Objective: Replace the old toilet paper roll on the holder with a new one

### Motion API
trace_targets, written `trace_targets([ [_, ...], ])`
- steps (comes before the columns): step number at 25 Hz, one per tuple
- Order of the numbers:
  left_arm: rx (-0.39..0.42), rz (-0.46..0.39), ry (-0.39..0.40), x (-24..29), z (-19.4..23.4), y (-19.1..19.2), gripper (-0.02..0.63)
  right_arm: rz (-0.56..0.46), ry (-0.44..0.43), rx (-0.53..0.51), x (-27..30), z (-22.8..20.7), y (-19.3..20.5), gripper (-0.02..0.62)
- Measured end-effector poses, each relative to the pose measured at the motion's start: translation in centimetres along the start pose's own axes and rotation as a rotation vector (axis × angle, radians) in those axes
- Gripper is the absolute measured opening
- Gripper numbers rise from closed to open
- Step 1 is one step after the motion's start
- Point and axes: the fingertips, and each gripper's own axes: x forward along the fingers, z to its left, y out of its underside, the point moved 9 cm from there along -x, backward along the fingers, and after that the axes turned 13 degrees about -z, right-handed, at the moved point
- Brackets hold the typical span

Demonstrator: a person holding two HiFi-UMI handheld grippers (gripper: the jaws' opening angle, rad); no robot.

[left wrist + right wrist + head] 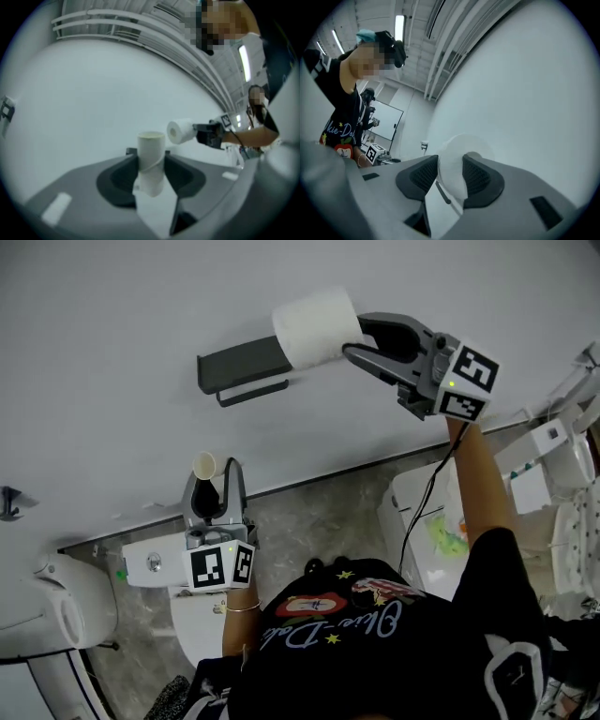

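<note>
A dark grey holder (246, 367) is fixed to the white wall, and its bar (253, 390) is bare. My right gripper (352, 338) is shut on a full white toilet paper roll (316, 327) and holds it just right of the holder's end. The right gripper view shows that roll (454, 173) pinched between the jaws. Lower down, my left gripper (217, 474) is shut on an empty cardboard tube (204, 465), upright above the toilet. In the left gripper view the tube (151, 161) stands between the jaws, with the new roll (180, 130) far off.
A white toilet cistern (150, 563) sits under the left gripper. A white fixture (56, 601) stands at the lower left, and a white cabinet (422, 512) and shelving at the right. A small hook (7, 502) is on the wall.
</note>
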Motion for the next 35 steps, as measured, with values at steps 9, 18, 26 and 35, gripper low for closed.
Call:
trace_targets([
  [9, 0.028, 0.010, 0.013, 0.2, -0.8, 0.0, 0.173, -0.082, 0.203, 0.257, -6.6, 5.0, 11.0, 0.170],
  [18, 0.034, 0.042, -0.005, -0.6, 1.1, -0.1, 0.173, -0.152, 0.255, 0.422, -3.3, 3.7, 17.1, 0.170],
  [26, 0.055, 0.058, -0.037, -1.6, 2.4, -0.3, 0.173, -0.208, 0.245, 0.522, -2.1, 2.6, 19.1, 0.169],
  [35, 0.073, 0.051, -0.040, -1.5, -0.2, -0.4, 0.173, -0.177, 0.146, 0.532, -1.2, 2.3, 19.1, 0.167],
])
